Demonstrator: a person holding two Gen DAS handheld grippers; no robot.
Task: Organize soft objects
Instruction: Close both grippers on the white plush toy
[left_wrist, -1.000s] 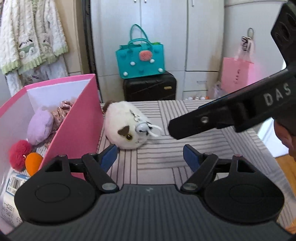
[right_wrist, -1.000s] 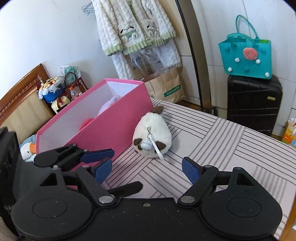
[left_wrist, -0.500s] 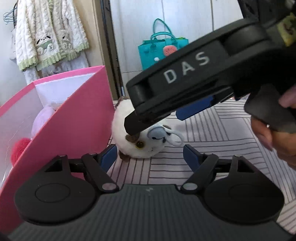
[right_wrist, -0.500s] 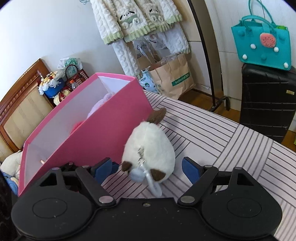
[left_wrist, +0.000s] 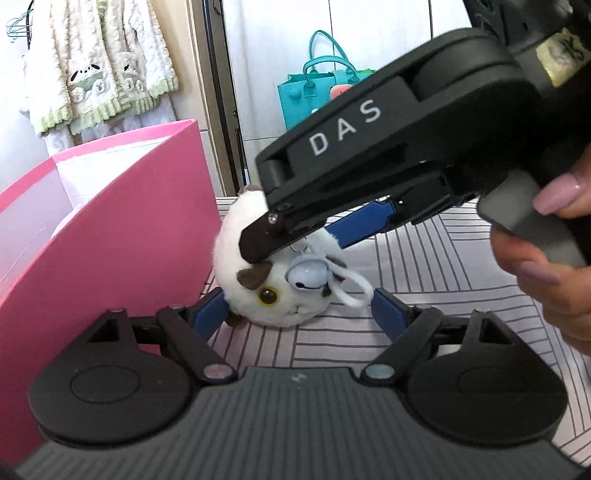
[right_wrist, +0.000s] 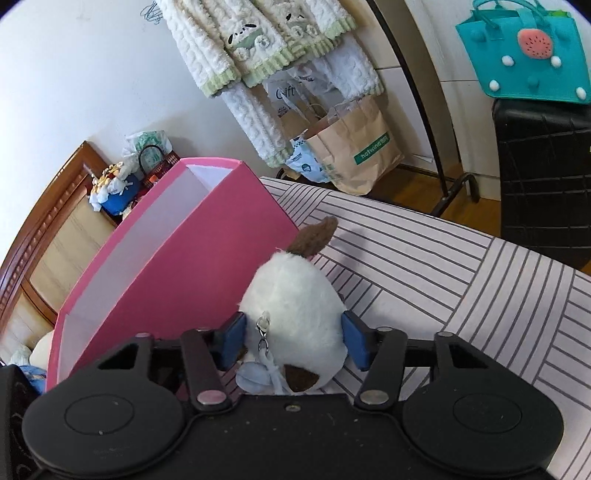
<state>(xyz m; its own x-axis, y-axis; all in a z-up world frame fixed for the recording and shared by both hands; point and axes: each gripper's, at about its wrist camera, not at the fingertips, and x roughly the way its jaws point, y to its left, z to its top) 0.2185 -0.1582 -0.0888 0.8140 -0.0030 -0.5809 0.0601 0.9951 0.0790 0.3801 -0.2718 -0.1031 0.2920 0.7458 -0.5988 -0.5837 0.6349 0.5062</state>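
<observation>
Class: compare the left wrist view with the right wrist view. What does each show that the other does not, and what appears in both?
Left wrist only: the plush toy's face with its yellow eye, and a hand on the right gripper.
Right wrist only: the toy's brown tail, a brown paper bag, and the closing right gripper's pads at the toy's sides.
Both: the toy, pink box, teal bag, striped tablecloth.

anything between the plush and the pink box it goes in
Only the box's own near wall. The plush lies right beside it on the table, between the closing right tongs, so it must go up over the rim. Nothing else visible stands between.
</observation>
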